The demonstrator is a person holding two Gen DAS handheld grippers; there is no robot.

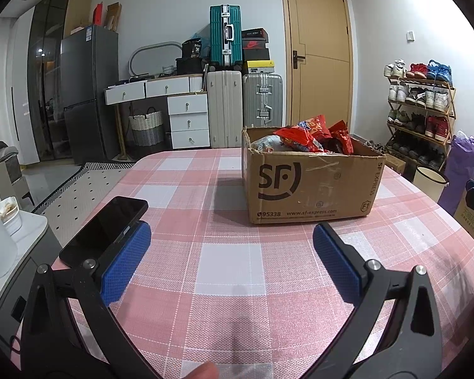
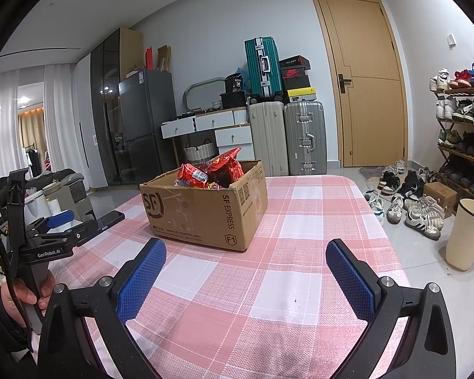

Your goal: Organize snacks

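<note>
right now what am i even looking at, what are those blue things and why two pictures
A person holds a hand-held gripper in each hand, each with a fisheye camera looking forward along its two fingers. The blue things are the finger pads. One picture comes from the left gripper, the other from the right gripper; the right view also shows the left tool and the hand gripping it. Both grippers are open and hold nothing. On the pink checked tablecloth stands a cardboard box with red snack bags sticking out, and a dark phone lies near the table's left edge.
</note>
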